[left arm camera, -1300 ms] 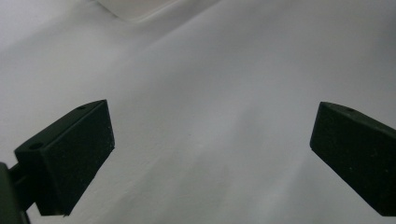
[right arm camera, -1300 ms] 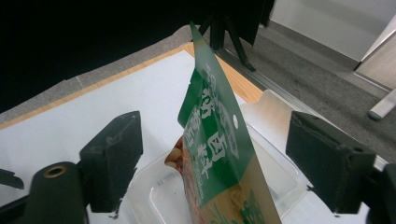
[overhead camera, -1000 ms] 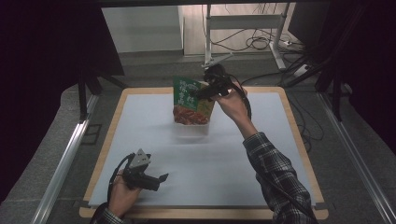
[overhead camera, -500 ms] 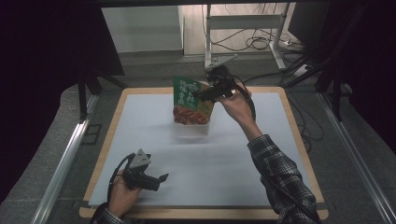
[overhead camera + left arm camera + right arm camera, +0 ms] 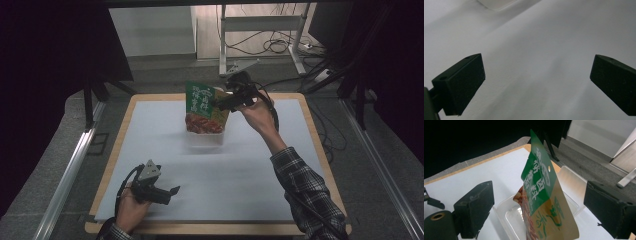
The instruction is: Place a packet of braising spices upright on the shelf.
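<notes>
High view: we see the right gripper [image 5: 222,102] at the far side of the table [image 5: 300,150], level with the top of a green and orange snack pouch [image 5: 204,109]. The pouch stands upright in a clear plastic tray [image 5: 205,139] near the table's far middle. Right gripper view: we see the jaws spread wide, one on either side of the pouch [image 5: 544,202] and clear of it, so the gripper is released; the pouch's lower edge sits inside the tray [image 5: 509,216]. High view: the left gripper [image 5: 167,192] lies low at the near left corner, well apart from the tray. Left gripper view: its jaws stand wide apart over the bare white table surface [image 5: 534,57], holding nothing.
</notes>
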`<control>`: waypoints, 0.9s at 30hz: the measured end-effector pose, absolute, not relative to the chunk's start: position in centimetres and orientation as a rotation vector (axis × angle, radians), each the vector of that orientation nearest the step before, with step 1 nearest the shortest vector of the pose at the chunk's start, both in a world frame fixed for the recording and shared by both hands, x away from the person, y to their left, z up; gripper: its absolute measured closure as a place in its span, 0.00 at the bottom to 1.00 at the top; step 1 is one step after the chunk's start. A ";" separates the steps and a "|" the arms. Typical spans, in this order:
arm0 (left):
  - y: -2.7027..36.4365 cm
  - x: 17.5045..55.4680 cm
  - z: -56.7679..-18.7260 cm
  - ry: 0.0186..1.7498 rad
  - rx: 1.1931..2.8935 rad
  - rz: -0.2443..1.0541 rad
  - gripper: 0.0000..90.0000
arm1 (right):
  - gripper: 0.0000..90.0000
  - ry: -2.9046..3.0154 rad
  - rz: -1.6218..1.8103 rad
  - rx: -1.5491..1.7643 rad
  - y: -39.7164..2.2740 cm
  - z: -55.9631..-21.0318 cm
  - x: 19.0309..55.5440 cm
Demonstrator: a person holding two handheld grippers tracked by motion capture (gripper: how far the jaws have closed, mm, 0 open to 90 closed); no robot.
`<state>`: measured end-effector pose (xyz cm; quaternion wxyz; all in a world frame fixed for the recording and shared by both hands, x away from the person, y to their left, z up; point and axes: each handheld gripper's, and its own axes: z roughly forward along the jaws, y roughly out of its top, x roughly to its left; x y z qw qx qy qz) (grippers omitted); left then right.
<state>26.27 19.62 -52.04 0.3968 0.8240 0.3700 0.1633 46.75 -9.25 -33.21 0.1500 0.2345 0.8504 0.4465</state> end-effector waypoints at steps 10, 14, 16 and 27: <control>19.6 26.2 -52.0 0.938 2.088 0.417 0.00 | 0.07 2.443 1.282 0.673 -10.0 -33.4 46.1; 19.7 26.1 -52.0 0.940 2.079 0.416 0.00 | 0.06 2.451 1.296 0.683 -10.3 -33.6 46.0; 19.7 26.1 -52.0 0.942 2.080 0.417 0.00 | 0.06 2.456 1.288 0.686 -10.4 -33.7 45.9; 19.7 26.0 -52.0 0.944 2.077 0.420 0.00 | 0.02 2.441 1.316 0.689 -11.5 -34.1 45.1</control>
